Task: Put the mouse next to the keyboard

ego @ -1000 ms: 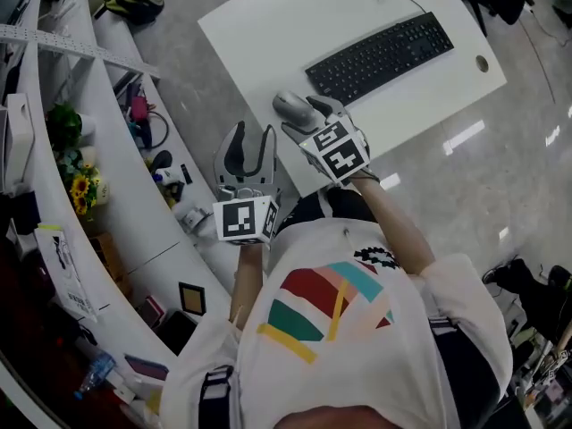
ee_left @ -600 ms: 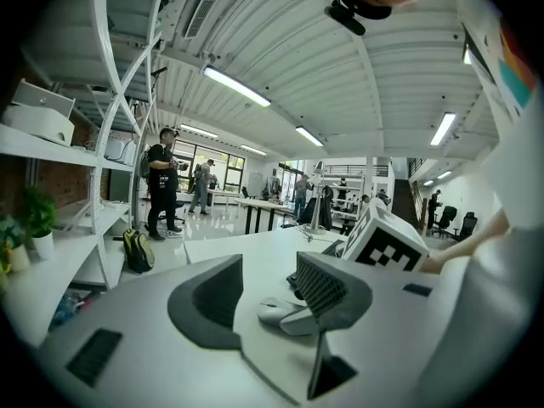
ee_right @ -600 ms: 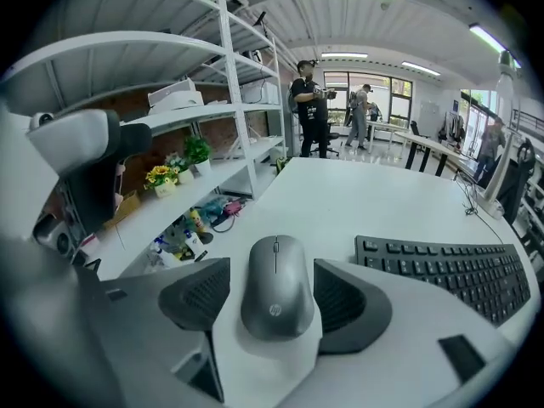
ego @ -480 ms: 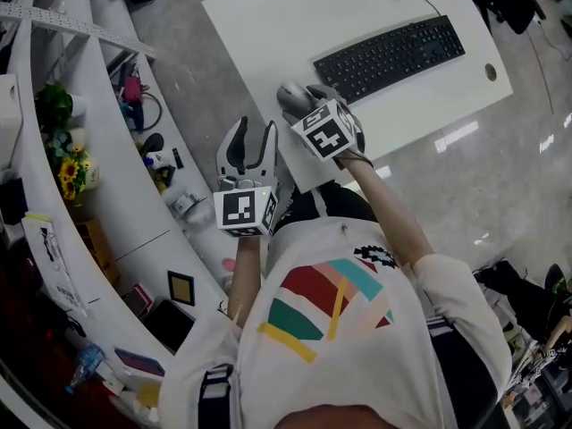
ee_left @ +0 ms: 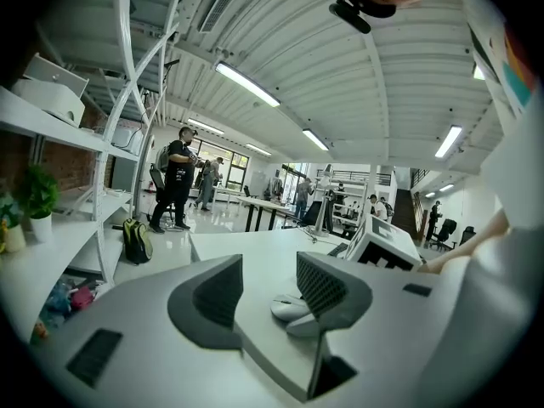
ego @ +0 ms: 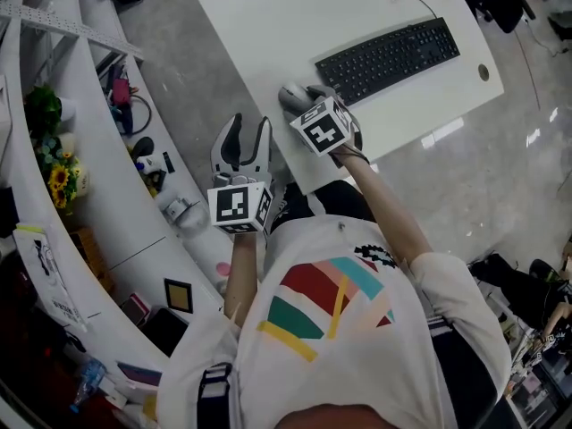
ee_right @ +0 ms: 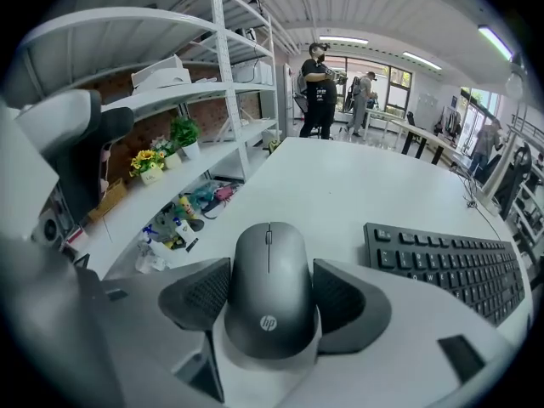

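- Since a second ago my right gripper (ego: 308,104) has edged a little further in over the table (ego: 295,16), carrying the mouse (ego: 291,96) with it. My left gripper (ego: 248,128) has barely shifted.
- Head view: the mouse is over the table's near corner, just left of the near end of the black keyboard (ego: 389,56) and apart from it. The left gripper hangs off the table edge, near the right one.
- Left gripper view: the left gripper (ee_left: 268,291) has its jaws wide apart with nothing between them. Beyond them I see the mouse (ee_left: 289,307) low over the white table (ee_left: 246,249).
- Right gripper view: the right gripper (ee_right: 272,300) has its jaws pressed against both sides of the grey mouse (ee_right: 269,270). The keyboard (ee_right: 450,266) lies ahead to the right on the table (ee_right: 340,185). I cannot tell whether the mouse touches the table.
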